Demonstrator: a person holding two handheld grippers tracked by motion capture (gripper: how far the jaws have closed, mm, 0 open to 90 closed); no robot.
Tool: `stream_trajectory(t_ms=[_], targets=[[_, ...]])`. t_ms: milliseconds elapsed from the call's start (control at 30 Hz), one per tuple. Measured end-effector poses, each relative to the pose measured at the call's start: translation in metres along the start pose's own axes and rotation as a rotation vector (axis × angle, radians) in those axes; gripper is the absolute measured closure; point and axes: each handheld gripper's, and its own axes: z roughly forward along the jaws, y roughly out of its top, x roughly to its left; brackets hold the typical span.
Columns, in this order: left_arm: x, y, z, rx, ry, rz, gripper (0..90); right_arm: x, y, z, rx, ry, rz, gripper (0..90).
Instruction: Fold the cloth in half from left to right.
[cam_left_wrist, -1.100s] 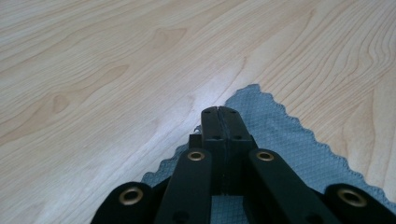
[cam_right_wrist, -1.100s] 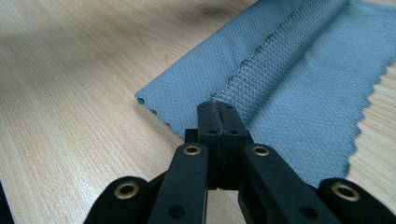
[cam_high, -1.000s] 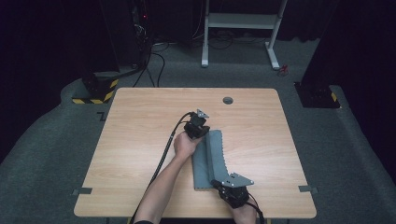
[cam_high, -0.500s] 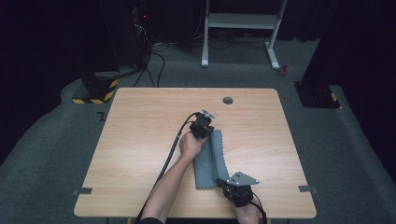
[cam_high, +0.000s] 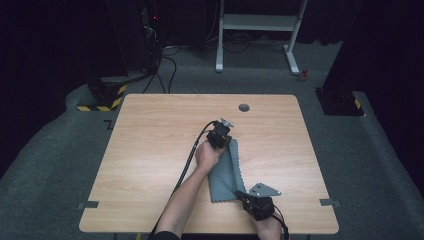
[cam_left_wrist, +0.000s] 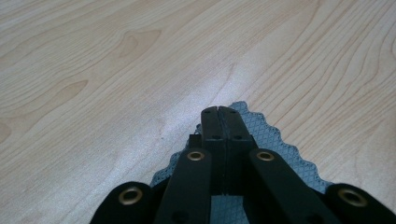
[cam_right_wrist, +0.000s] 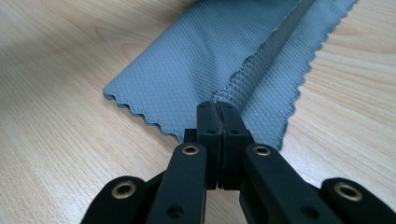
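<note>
A grey cloth (cam_high: 226, 175) with scalloped edges lies folded into a long strip on the wooden table (cam_high: 150, 150), running from its middle toward the near edge. My left gripper (cam_high: 225, 144) is at the strip's far end. Its jaws are shut (cam_left_wrist: 218, 109), with the cloth's corner (cam_left_wrist: 275, 144) under and between them. At the near end, my right gripper (cam_high: 241, 193) is shut (cam_right_wrist: 217, 105) on the cloth's upper layer (cam_right_wrist: 196, 60), which rises in a ridge up to the jaws. A hand and forearm lie along the cloth's left side.
A round cable hole (cam_high: 244, 107) sits near the table's far edge. Beyond the table stand a white frame (cam_high: 255, 30), a yellow-and-black striped base (cam_high: 102, 97) and a dark base (cam_high: 340, 102) on grey carpet. Bare wood stretches left and right of the cloth.
My left gripper has shifted slightly to the right and nearer, taking the cloth's far end with it. The right gripper has stayed almost in place.
</note>
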Motion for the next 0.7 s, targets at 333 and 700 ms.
stream_trajectory(t_ms=[333,700], targets=[[0.004,-0.002,-0.008,-0.012,0.015,-0.079,51.5,-0.012,-0.002,-0.004,0.021,-0.028,0.049,75.8],[-0.012,-0.048,-0.078,-0.054,0.003,-0.019,42.9,-0.032,0.012,-0.017,0.000,-0.056,0.027,74.5]])
